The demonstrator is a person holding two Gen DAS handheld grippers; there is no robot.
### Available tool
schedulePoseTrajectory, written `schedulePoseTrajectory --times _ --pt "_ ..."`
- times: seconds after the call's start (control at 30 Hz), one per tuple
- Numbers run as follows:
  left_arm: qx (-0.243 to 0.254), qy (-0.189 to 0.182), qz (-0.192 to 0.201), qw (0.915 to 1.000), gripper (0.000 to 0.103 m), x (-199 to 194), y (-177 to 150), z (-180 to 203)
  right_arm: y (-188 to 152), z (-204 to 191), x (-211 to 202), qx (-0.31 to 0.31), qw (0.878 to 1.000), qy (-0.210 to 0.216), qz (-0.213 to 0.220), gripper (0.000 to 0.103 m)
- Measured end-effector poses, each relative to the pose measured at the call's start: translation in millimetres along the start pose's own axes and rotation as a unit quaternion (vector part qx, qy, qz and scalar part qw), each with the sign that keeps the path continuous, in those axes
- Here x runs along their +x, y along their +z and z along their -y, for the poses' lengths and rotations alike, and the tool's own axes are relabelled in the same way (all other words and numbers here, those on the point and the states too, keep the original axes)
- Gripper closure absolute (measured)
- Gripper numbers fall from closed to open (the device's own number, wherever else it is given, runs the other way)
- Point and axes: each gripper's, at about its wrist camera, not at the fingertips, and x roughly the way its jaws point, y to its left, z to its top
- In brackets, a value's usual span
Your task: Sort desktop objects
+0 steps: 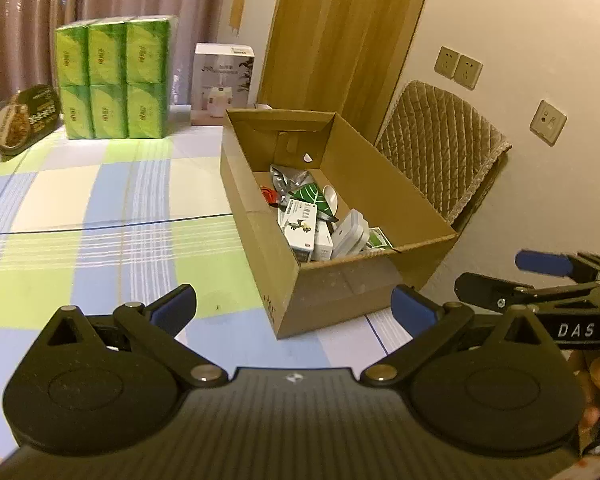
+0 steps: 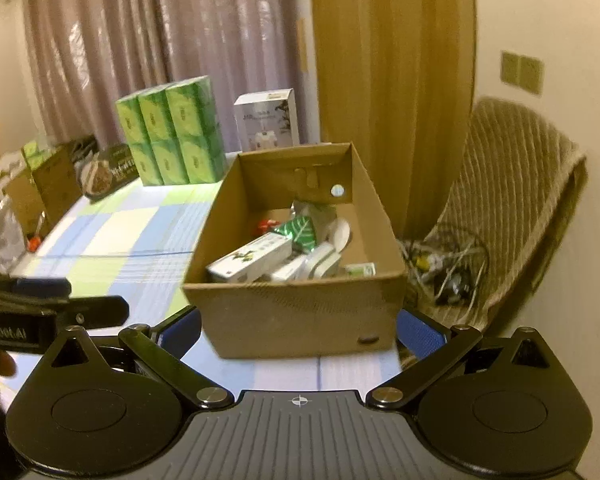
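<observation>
An open cardboard box (image 1: 332,284) stands at the table's right edge and holds several small items: white cartons (image 1: 300,228), a green leaf-print packet (image 1: 312,198), a white plastic case (image 1: 350,234), a red piece (image 1: 267,194). The box shows in the right wrist view (image 2: 296,312) too. My left gripper (image 1: 294,306) is open and empty, just before the box's near corner. My right gripper (image 2: 298,330) is open and empty, in front of the box's near wall. It also shows at the right of the left wrist view (image 1: 548,276).
The table has a green, blue and white checked cloth (image 1: 100,232). A green tissue pack (image 1: 112,78), a white product box (image 1: 223,84) and a dark oval tin (image 1: 24,120) stand at the back. A quilted chair (image 1: 440,148) is behind the box. More boxes (image 2: 40,184) sit far left.
</observation>
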Motion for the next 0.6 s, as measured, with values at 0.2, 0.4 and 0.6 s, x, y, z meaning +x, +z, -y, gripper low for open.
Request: schedulePoseTrajectory --times 0.2,0.4,0.6 --pt "0.001 0.013 0.008 0.9999 0.001 -32 -8 6 -11 -4 -31 0.031 0.999 0.009 -0.007 0.002" --pt "-0.018 0.014 0.019 0.9996 0.001 -56 -14 5 -23 -8 -57 0.043 0.999 0.006 -0.011 0.002" --pt "-0.016 0.020 0.016 0.9995 0.001 -67 -26 7 -31 -15 -73 0.043 0.999 0.004 -0.005 0.002"
